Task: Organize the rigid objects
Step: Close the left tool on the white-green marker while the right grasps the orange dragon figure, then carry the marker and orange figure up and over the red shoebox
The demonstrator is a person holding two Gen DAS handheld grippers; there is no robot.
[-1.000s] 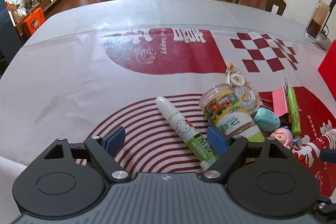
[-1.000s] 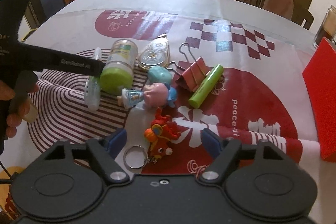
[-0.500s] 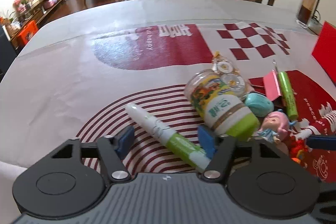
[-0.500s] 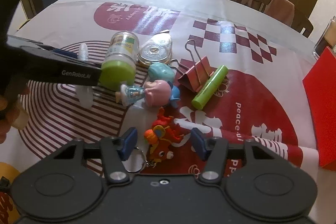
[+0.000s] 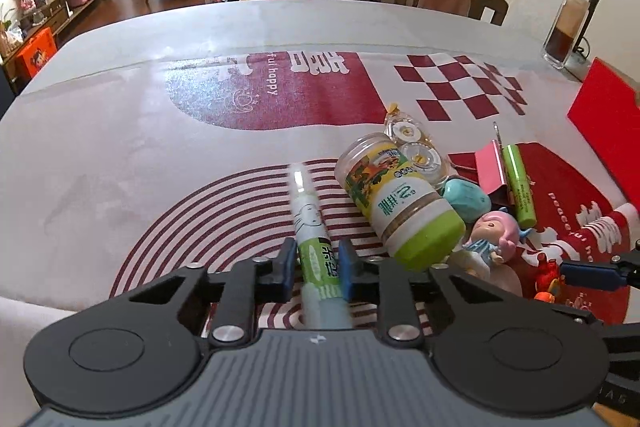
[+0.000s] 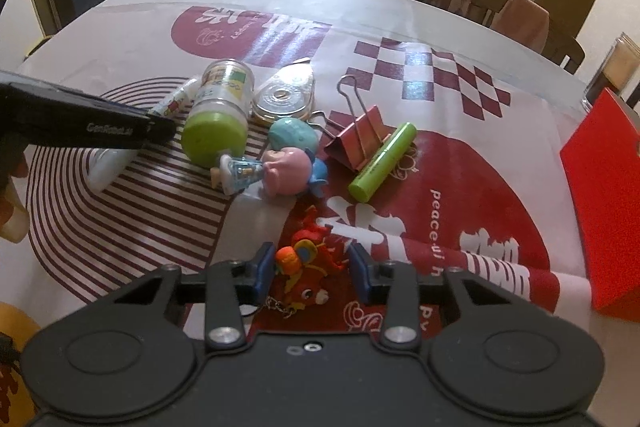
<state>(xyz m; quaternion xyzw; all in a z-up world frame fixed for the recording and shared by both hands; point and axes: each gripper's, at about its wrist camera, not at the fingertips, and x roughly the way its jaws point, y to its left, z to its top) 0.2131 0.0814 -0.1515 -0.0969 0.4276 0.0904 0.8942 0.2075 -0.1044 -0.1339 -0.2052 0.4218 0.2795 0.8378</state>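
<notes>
Blue pads of the left gripper (image 5: 313, 269) press on both sides of a white-and-green glue stick (image 5: 310, 223), which lies on the tablecloth (image 5: 120, 147) and points straight ahead from the jaws. Just right of it a jar (image 5: 394, 197) with a green lid lies on its side, its lid end toward the gripper. Past the jar are a tape dispenser (image 5: 412, 147), a teal egg-shaped piece (image 5: 466, 197), a pink-haired doll (image 5: 490, 237), a pink binder clip (image 5: 490, 163) and a green marker (image 5: 518, 183), all crowded together. The right gripper (image 6: 313, 269) sits low over a red-and-orange keychain toy (image 6: 308, 255), its pads half closed and flanking the toy; whether they touch it cannot be told. Ahead of it lie the doll (image 6: 276, 169), clip (image 6: 358, 139) and marker (image 6: 382, 157), with the left gripper's black body (image 6: 80, 125) crossing in from the left. A red box (image 6: 604, 203) stands to the far right near the table edge. Left of the left gripper the cloth is bare, open room.
</notes>
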